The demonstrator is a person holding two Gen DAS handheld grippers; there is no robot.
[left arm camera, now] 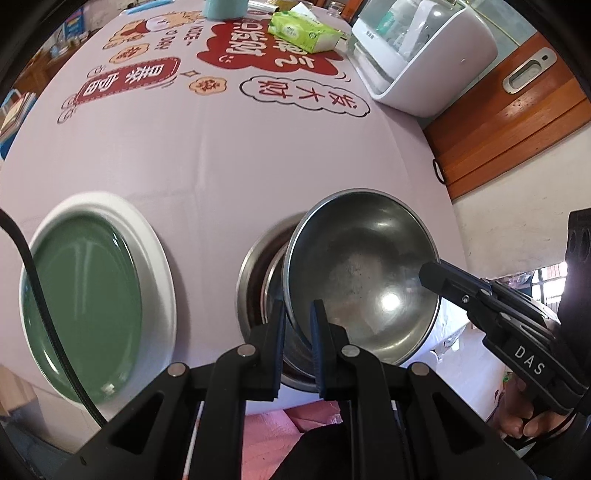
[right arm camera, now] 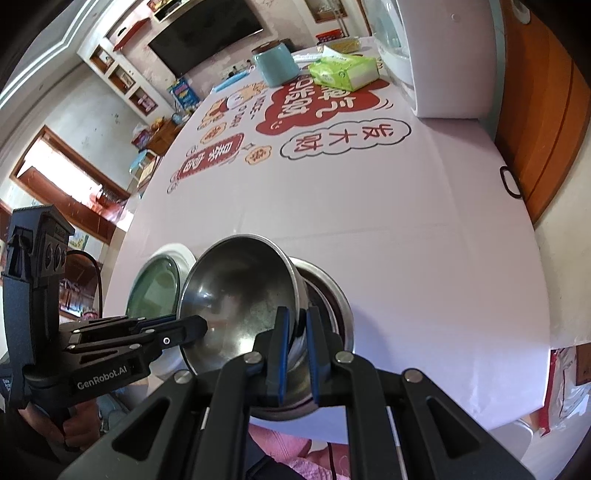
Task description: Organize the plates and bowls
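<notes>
while the steel bowl (left arm camera: 360, 273) is tilted up over a second steel bowl (left arm camera: 258, 273) on the surface (left arm camera: 221, 155), both grippers pinch its rim from opposite sides. the left gripper (left arm camera: 298, 325) is clamped on the near rim with one finger inside and one outside, and the right gripper (right arm camera: 293, 328) is closed on the rim the same way on the other side. the lifted bowl's hollow faces the left wrist camera, its base leaning into the lower bowl. just beside them, to the left, a green plate (left arm camera: 85, 314) lies in a white plate (left arm camera: 155, 251). a green tissue pack (left arm camera: 303, 31) and a white appliance (left arm camera: 424, 55) sit at the far end.
</notes>
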